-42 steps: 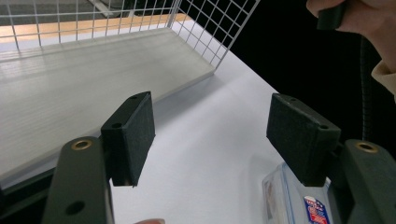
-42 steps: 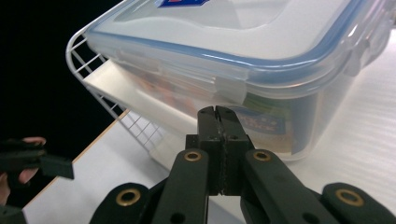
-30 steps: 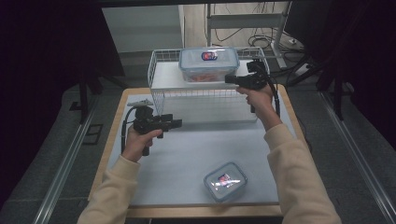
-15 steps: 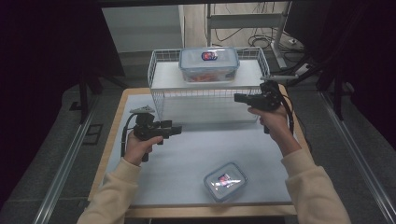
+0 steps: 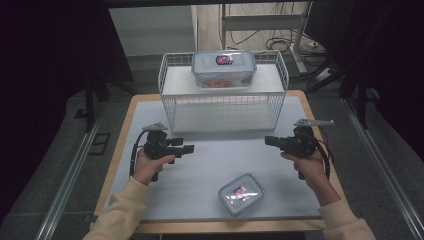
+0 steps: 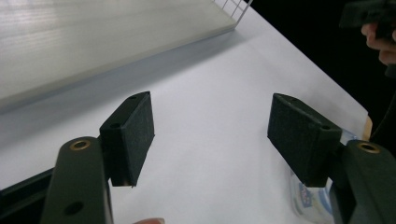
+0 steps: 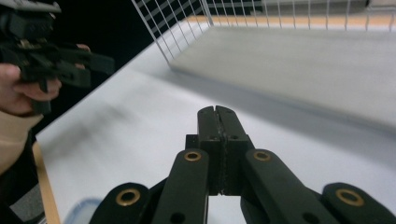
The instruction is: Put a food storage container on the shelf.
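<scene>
Two grippers hang low over the white mat (image 5: 200,165), one at each side, both pointing inward toward each other. The left gripper (image 5: 187,148) has its jaws wide apart; in the left gripper view the two black pads (image 6: 133,128) stand well separated with nothing but bare mat between them. The right gripper (image 5: 269,141) has its jaws pressed flat together, and the right gripper view shows the pads meeting in a thin seam with nothing caught in them.

Neither one holds anything. The small box (image 5: 240,193), a clear lidded container with a label on top, lies on the mat between the two grippers and nearer the person than both, closer to the right gripper than to the left and apart from each. In the left gripper view a corner of the box (image 6: 308,198) peeps out beside and below the right-hand pad.

Beyond both grippers stands the wire rack (image 5: 172,80), its front face just ahead of their tips. On the rack's upper shelf sits a larger lidded box (image 5: 223,68), well away from either gripper. The rack's lower shelf (image 7: 327,70) runs across the right gripper view, ahead of the closed jaws.
</scene>
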A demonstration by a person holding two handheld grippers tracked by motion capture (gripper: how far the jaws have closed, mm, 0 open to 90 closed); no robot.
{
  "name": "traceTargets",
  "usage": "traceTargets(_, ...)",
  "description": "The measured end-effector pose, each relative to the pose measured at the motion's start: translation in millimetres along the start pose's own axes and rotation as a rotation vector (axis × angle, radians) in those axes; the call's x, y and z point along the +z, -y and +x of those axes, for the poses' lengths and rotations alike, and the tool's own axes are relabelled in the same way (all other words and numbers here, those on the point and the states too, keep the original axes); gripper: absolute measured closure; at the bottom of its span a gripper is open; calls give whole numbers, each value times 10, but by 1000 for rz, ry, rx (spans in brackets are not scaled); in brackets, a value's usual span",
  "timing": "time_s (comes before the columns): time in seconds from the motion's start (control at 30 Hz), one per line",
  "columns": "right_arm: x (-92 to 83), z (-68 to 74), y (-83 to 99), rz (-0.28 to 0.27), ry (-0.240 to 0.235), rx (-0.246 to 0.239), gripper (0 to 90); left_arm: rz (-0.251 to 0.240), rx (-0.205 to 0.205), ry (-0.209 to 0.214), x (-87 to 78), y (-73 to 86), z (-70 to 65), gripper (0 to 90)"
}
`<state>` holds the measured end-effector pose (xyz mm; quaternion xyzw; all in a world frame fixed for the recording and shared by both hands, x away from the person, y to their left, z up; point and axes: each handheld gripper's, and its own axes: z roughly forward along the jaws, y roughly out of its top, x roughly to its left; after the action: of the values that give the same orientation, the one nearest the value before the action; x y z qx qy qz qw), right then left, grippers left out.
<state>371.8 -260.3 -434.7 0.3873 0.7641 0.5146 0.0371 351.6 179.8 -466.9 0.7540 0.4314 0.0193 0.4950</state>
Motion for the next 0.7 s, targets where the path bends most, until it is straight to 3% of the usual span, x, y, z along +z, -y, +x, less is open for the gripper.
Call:
traceTargets(0.27, -26, -44, 341, 44, 8, 8, 898, 13, -23, -10, 6, 109, 48, 314)
traceTargets(0.37, -31, -63, 410, 67, 31, -4, 898, 20, -29, -15, 14, 141, 66, 314)
traceTargets(0.7, -74, -3, 565, 90, 34, -7, 898, 17, -23, -25, -4, 170, 49, 310)
